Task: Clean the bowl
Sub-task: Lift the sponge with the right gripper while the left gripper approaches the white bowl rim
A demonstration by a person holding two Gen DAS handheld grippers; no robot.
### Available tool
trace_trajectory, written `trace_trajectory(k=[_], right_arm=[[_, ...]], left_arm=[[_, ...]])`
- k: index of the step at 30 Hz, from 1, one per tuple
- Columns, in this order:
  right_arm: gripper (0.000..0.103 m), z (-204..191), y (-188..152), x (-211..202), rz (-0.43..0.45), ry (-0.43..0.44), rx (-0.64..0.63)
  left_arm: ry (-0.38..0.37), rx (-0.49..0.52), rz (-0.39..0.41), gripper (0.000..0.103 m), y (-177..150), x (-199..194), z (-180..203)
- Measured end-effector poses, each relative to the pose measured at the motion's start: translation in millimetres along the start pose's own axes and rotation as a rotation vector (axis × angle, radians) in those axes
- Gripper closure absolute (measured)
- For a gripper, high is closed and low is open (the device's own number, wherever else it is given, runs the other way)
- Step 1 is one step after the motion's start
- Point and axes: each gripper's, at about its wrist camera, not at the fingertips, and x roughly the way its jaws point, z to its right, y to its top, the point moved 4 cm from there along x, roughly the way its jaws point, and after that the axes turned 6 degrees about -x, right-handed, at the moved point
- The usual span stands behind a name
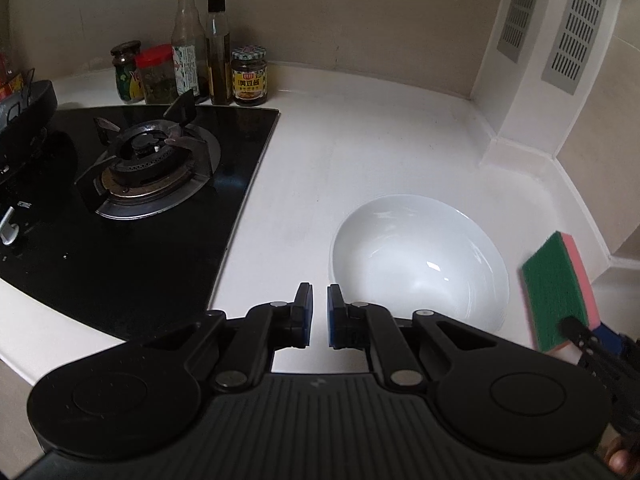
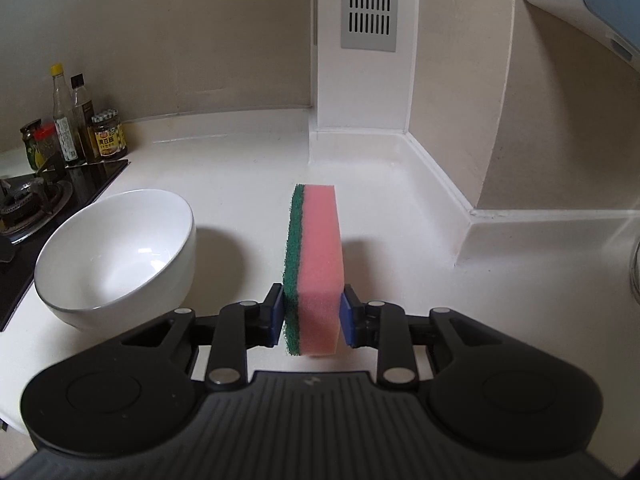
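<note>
Seemingly little of the cleaning is done yet. From the left wrist, the left gripper [image 1: 319, 312] hangs above the counter [image 1: 360, 140] with its blue pads drawn near together, a narrow gap between them and nothing held; it sits just beside the near-left rim of the bowl [image 1: 420, 264], apart from it. That bowl stands upright on the counter, right of the hob [image 1: 132, 184], and its inside looks white and glossy, with no dirt I can make out. At the right edge the sponge [image 1: 556, 292] shows its green face, carried by the right gripper [image 1: 584, 336], off to the bowl's right and not touching it. From the right wrist, the right gripper [image 2: 312, 316] is clamped on the sponge [image 2: 318, 268], pads pressing the green scouring side and the pink side, the sponge pointing forward on edge above the counter [image 2: 400, 208]. The bowl [image 2: 120, 252] lies to its left, apart. By my reading, the tool is in hand but steadying the bowl and wiping its inside are both left to do.
</note>
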Motion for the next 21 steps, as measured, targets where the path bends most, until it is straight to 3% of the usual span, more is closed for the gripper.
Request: trace_trajectory(k=[15, 21], right_arm=[[0.078, -6.3, 6.1, 8.7, -0.023, -0.025, 0.005], [0.078, -6.3, 29.0, 10.1, -0.021, 0.05, -0.041]], left_arm=[[-0.116, -0.154, -0.207, 0.095, 14.6, 53.5, -14.3], [-0.116, -0.122, -0.232, 0.093, 17.2, 69.7, -11.9]])
